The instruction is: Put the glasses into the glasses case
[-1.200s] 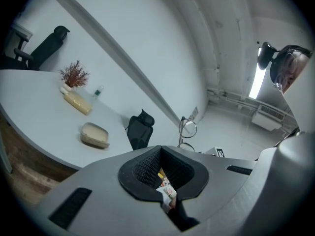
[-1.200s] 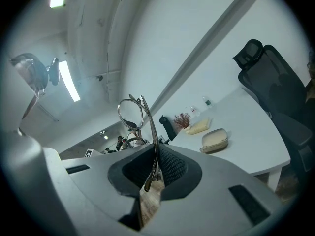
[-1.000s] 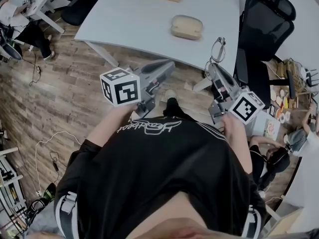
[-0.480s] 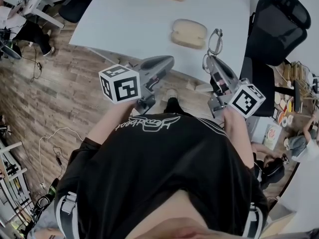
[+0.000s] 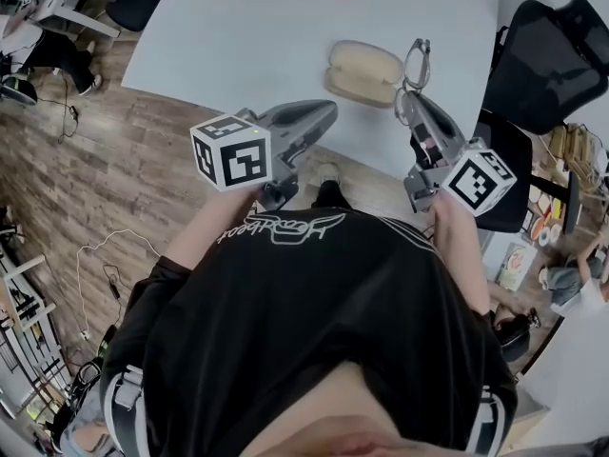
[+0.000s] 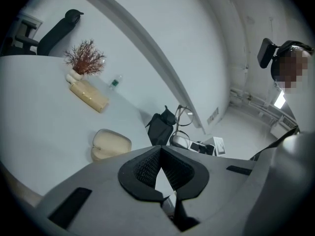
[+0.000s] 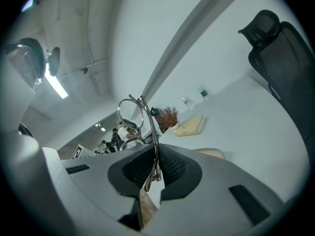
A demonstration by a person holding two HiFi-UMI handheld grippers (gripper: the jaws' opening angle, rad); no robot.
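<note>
Pinching the glasses (image 5: pixel 416 63) in our right gripper's (image 7: pixel 156 167) fingers, left gripper's (image 6: pixel 160 157) fingers pressed together empty, we've yet to fill the case (image 5: pixel 364 71).

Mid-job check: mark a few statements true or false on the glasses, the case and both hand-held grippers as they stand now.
1. The right hand-held gripper is shut on the glasses. True.
2. The glasses already lie in the case. False: they are held up in the air near the case, outside it.
3. The left hand-held gripper holds the case. False: its jaws are together on nothing, and it is apart from the case.
4. The case lies on the white table. True.
</note>
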